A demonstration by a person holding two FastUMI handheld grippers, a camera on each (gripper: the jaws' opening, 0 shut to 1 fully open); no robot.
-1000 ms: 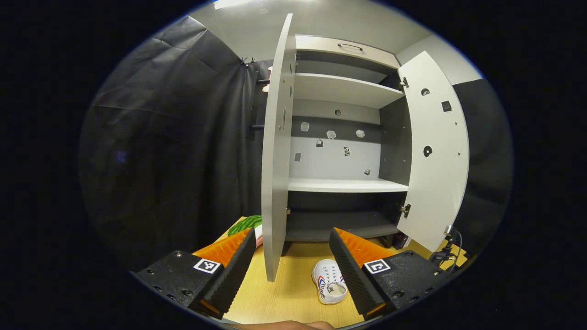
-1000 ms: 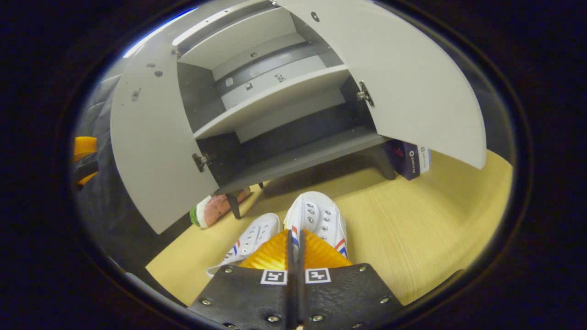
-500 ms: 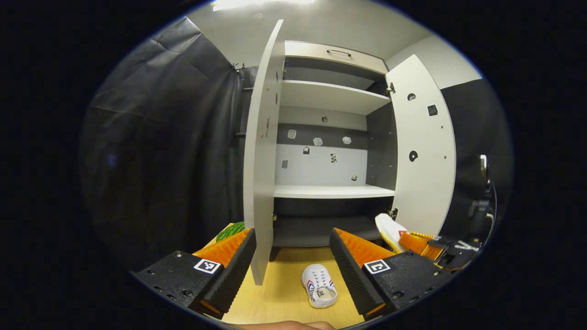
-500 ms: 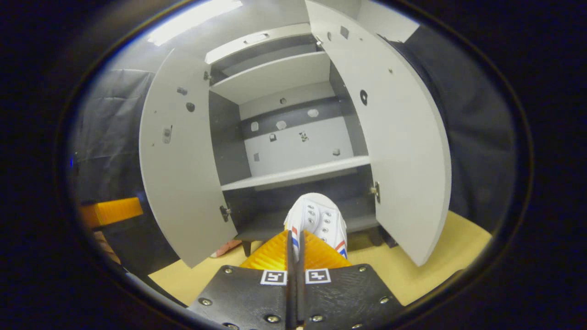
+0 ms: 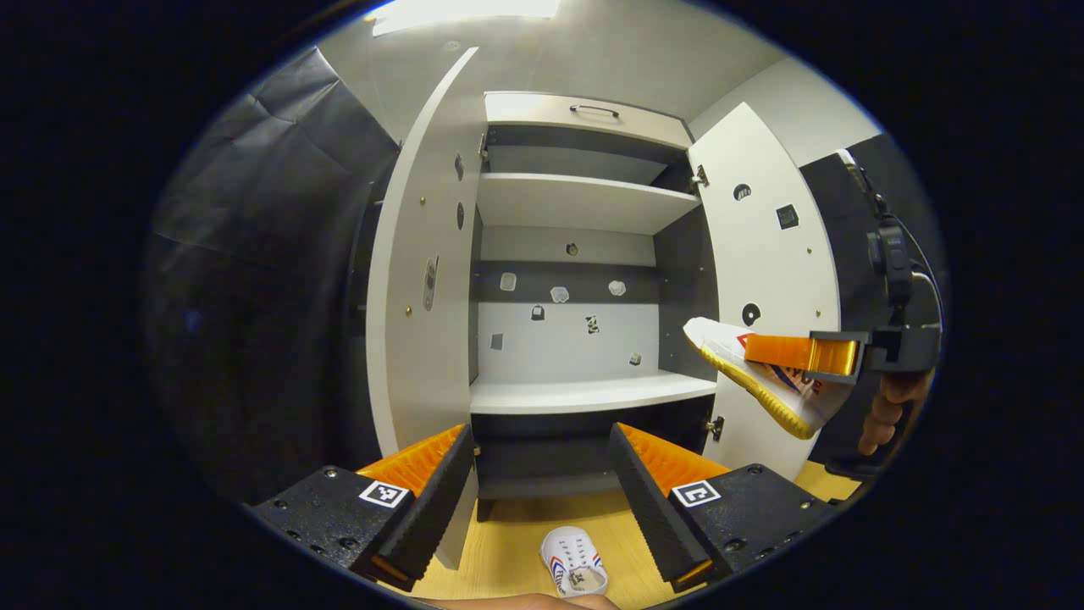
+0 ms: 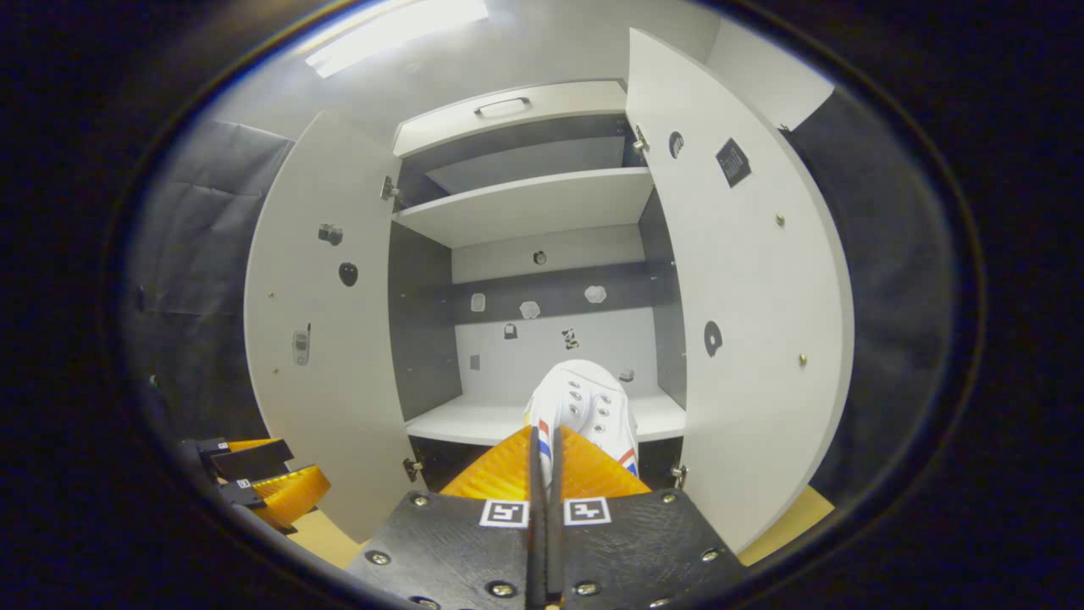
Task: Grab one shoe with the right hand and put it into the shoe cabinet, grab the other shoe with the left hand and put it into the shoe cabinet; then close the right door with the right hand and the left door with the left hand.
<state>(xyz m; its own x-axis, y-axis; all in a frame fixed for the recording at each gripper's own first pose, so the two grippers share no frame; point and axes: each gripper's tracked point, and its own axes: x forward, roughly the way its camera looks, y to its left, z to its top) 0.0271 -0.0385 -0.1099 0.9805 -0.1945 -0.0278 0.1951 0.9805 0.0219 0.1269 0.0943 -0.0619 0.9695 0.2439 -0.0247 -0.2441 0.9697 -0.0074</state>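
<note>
Right gripper view: white shoe (image 6: 589,405) pinched at its heel end between the right gripper (image 6: 543,462) fingers, which are pressed nearly together on it, toe pointing into the shoe cabinet (image 6: 525,246). Shoe is in the air, level with the cabinet's middle shelf (image 6: 474,421), in front of the opening and not yet on any shelf.

From the left gripper view the same shoe (image 5: 758,381) is tilted, toe up and toward the cabinet (image 5: 584,254), sole facing down-left, just in front of the right door (image 5: 766,280). A hand (image 5: 893,407) holds that gripper (image 5: 800,354) from the right.

Second shoe (image 5: 574,572) lies on the wooden floor (image 5: 517,542) in front of the cabinet, well below the middle shelf (image 5: 593,391), toe toward the cabinet. It sits between the left gripper (image 5: 542,487) fingers as seen, but farther off; no contact. Left gripper's fingers are spread wide, nothing between them.

Both doors stand open: left door (image 5: 423,280) swung out to the cabinet's left, right door to its right. Shelves bare. Drawer with handle (image 5: 593,110) on top of the cabinet.
</note>
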